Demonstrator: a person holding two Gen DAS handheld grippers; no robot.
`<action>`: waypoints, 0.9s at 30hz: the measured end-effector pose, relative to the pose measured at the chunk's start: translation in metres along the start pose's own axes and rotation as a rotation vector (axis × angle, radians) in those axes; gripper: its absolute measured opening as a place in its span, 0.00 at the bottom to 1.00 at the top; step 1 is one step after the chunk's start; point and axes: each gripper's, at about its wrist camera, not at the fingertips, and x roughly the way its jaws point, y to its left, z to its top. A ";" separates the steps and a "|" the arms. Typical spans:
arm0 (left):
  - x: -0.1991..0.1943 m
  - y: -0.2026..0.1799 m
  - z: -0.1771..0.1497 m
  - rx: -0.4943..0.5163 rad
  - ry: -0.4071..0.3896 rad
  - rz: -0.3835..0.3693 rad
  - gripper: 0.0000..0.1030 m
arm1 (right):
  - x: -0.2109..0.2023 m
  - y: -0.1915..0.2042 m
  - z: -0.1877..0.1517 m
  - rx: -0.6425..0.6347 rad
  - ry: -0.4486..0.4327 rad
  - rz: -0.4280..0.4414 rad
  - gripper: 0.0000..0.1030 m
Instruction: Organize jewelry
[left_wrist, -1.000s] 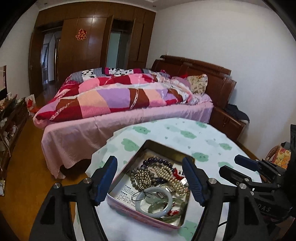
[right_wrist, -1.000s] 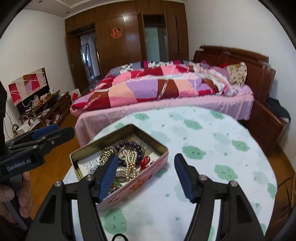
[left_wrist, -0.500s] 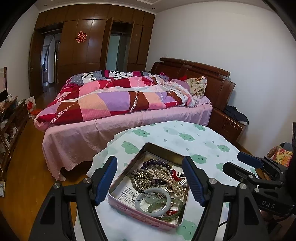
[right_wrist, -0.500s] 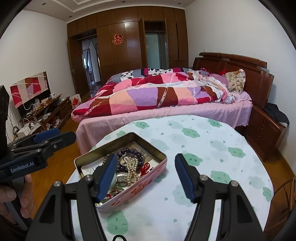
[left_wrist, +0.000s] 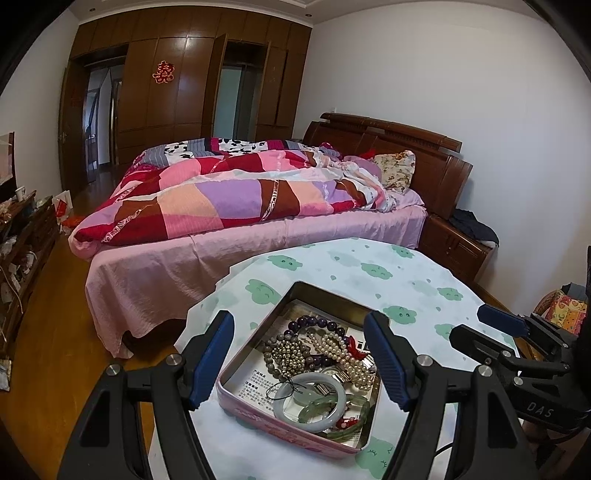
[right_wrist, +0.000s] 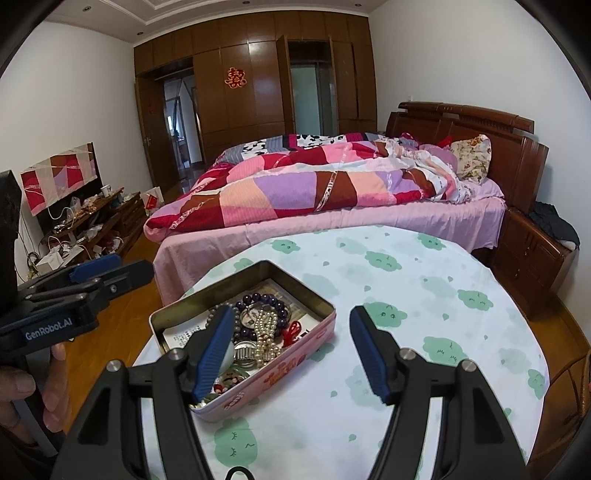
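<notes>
Right gripper (right_wrist: 290, 349) hangs wide open over the pink tin (right_wrist: 258, 373) of beads, seemingly clear of it, on the cloud-print table (right_wrist: 424, 332).

One counter (left_wrist: 417, 273) under a cloud-print cloth. One open pink tin (left_wrist: 280, 424) on it. In the tin: one pale jade bangle (left_wrist: 314, 380), one dark purple bead bracelet (left_wrist: 314, 325), one pearl strand (left_wrist: 343, 350), one grey-bead string (left_wrist: 291, 350); smaller pieces too tangled to count. Two grippers, two blue fingers (left_wrist: 212, 354) each. One bed (left_wrist: 258, 236), one floral pillow (left_wrist: 395, 170).
</notes>
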 end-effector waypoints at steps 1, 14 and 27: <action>0.000 0.000 0.000 0.001 0.000 0.000 0.71 | -0.001 0.000 -0.001 0.001 -0.001 0.001 0.67; 0.003 0.000 -0.003 0.001 0.003 -0.002 0.71 | -0.001 0.005 -0.004 0.000 0.003 0.002 0.67; 0.004 0.001 -0.003 0.001 0.004 -0.003 0.71 | 0.002 0.009 -0.011 0.002 0.010 0.005 0.67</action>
